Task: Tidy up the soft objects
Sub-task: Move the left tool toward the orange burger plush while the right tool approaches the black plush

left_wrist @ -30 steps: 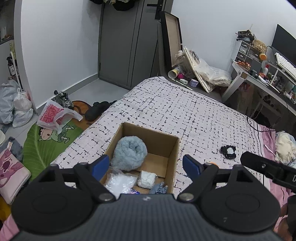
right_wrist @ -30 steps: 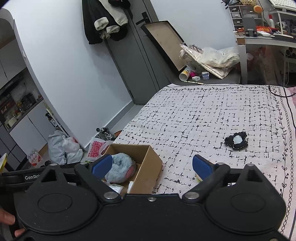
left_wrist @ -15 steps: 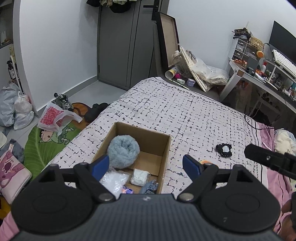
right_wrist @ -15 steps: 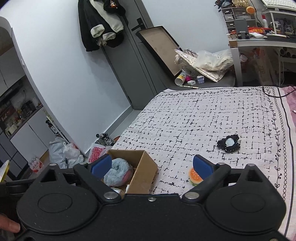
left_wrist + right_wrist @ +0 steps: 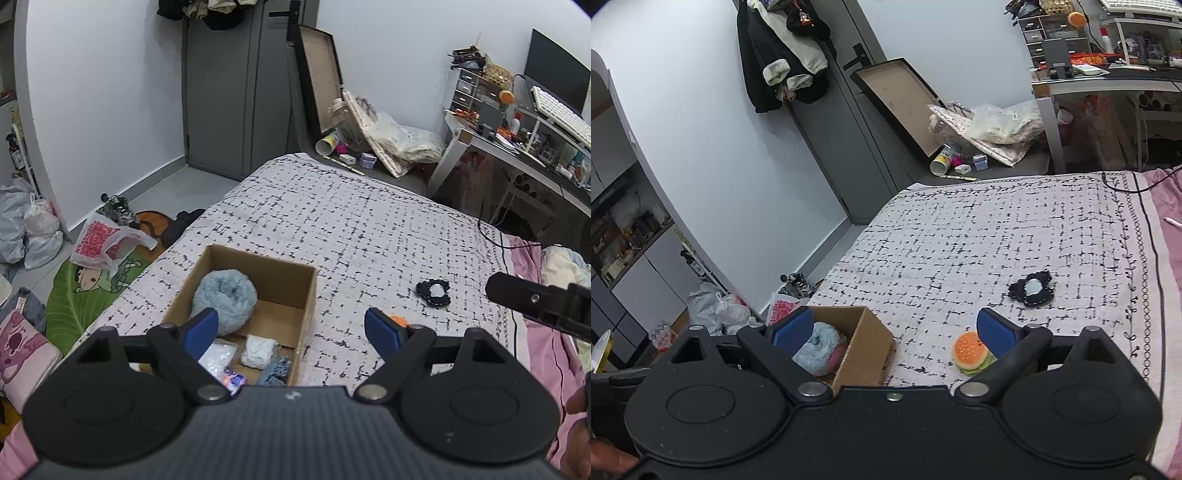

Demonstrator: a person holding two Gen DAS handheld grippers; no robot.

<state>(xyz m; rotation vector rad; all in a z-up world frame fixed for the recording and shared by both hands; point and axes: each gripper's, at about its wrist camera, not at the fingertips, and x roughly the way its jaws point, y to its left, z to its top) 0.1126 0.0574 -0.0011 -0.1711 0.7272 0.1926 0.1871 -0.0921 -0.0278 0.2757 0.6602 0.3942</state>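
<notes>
Burger toy (image 5: 971,352): on the bed (image 5: 960,236), just beside my right gripper (image 5: 894,328), inside its right-side finger. Left gripper (image 5: 286,332) sits over the box (image 5: 308,295). Both sets of fingers apart, empty.

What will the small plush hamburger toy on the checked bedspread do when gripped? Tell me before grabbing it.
The small plush hamburger toy looks stuffed, so it will probably squash between the pads rather than resist. It seems light for its size. It lies flat beside the cardboard box on the soft checked bedspread, so a push would likely slide it, not roll it.
</notes>
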